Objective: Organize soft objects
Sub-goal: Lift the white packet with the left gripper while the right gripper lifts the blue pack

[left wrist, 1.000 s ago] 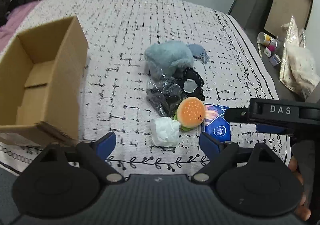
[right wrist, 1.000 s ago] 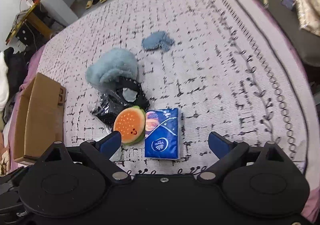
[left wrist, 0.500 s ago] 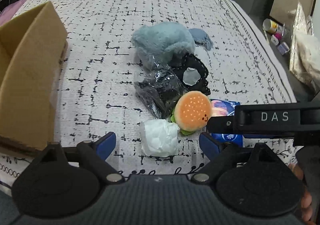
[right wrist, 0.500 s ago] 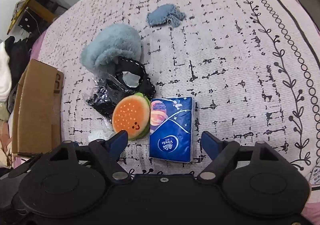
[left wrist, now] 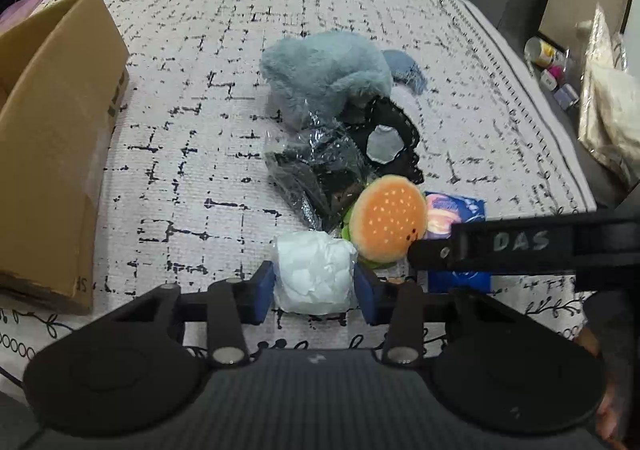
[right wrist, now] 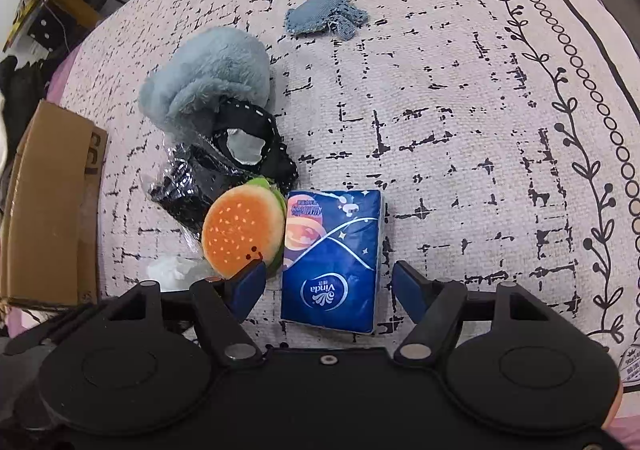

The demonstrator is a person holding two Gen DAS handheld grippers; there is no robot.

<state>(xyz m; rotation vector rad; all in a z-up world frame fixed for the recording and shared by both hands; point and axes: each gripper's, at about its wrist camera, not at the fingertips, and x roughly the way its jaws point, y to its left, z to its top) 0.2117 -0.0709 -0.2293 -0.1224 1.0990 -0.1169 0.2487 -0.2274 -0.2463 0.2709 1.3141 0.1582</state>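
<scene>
At the far left a brown cardboard box (left wrist: 52,154) stands open on the bed (left wrist: 200,98), which is covered in a white spread with black dashes. Well to its right, the left hand-held gripper (left wrist: 314,286) has its blue pads pressed against both sides of a white crumpled bundle in clear wrap (left wrist: 314,274), holding it low on the spread. Just behind the bundle lies a crinkled clear bag of dark items (left wrist: 316,170), and beyond that a fluffy blue-grey plush (left wrist: 324,74) with a black trimmed piece (left wrist: 394,138) leaning at its near side. A small denim scrap (right wrist: 324,16) lies apart, farther back. The burger plush (left wrist: 390,224) touches the bundle's right edge and leans against the blue tissue pack (right wrist: 332,254). The right hand-held gripper (right wrist: 328,288) is spread wide, its fingers flanking the near end of the tissue pack without touching it; its left finger sits right against the burger plush, which crowds that side. In the left wrist view the right tool's black bar crosses over the tissue pack. Off the bed's right edge are small jars (left wrist: 548,58) and a crinkled foil bag (left wrist: 608,98).
</scene>
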